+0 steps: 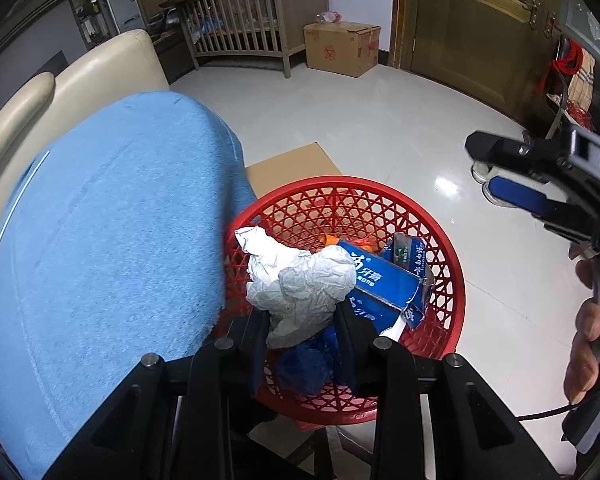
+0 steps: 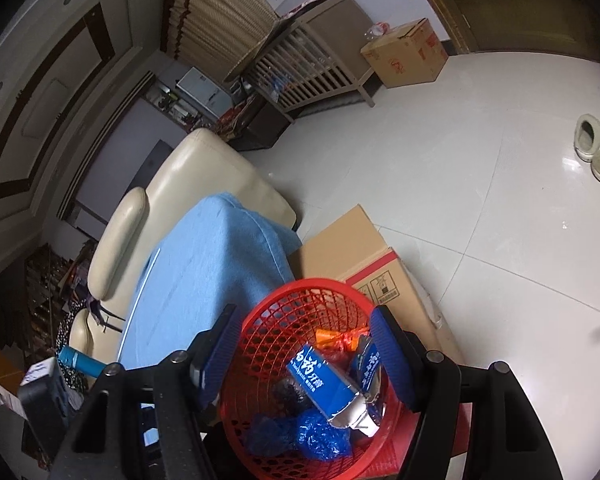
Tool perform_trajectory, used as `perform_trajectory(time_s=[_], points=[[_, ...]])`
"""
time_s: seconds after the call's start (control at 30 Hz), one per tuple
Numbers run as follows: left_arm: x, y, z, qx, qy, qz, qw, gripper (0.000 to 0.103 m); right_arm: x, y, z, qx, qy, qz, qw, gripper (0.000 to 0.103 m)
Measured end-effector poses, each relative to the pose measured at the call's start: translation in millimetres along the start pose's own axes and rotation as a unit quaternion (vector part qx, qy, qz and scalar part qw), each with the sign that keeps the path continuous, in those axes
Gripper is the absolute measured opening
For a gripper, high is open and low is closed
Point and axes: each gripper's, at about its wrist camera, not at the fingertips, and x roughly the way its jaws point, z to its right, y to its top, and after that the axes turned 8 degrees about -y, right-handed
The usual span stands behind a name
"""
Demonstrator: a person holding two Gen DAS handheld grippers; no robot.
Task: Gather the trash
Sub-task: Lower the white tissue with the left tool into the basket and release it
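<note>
My left gripper (image 1: 301,314) is shut on a crumpled white paper ball (image 1: 296,280) and holds it above the red mesh basket (image 1: 443,256). The basket holds a blue toothpaste box (image 1: 383,280), a blue plastic bag (image 1: 307,364) and an orange wrapper (image 1: 331,239). My right gripper (image 2: 305,344) is open and empty above the same basket (image 2: 268,316), its blue pads spread over the rim. In that view the toothpaste box (image 2: 319,376), blue bag (image 2: 315,436) and orange wrapper (image 2: 339,337) lie inside. The right gripper also shows in the left wrist view (image 1: 495,168), at the right.
A blue cloth-covered seat (image 1: 100,240) stands left of the basket, with a cream sofa (image 2: 204,176) behind. A flat cardboard box (image 2: 351,248) lies beside the basket. A crib (image 1: 240,28), a carton (image 1: 339,48) and slippers (image 2: 591,148) stand on the white tiled floor.
</note>
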Motion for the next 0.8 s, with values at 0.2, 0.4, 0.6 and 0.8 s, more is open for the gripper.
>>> perform_trajectory(time_s=[0.2, 0.4, 0.6, 0.8], points=[[7.3, 3.5, 5.5, 0.005, -0.002, -0.003, 1.0000, 0.033, -7.7, 5.4, 1.5, 0.005, 0.005, 0.010, 1.000, 0.071], [22.7, 6.7, 3.7, -0.005, -0.017, -0.031, 0.9993, 0.074, -11.4, 7.2, -7.2, -0.002, 0.010, 0.015, 1.000, 0.071], [4.3, 2.6, -7.2, -0.006, -0.005, -0.006, 0.9999, 0.074, -16.4, 4.5, -22.3, -0.018, 0.013, 0.018, 1.000, 0.071], [-31.9, -8.6, -36.2, -0.024, 0.021, 0.037, 0.9988, 0.074, -17.0, -7.6, -36.3, -0.041, 0.006, 0.012, 0.999, 0.071]])
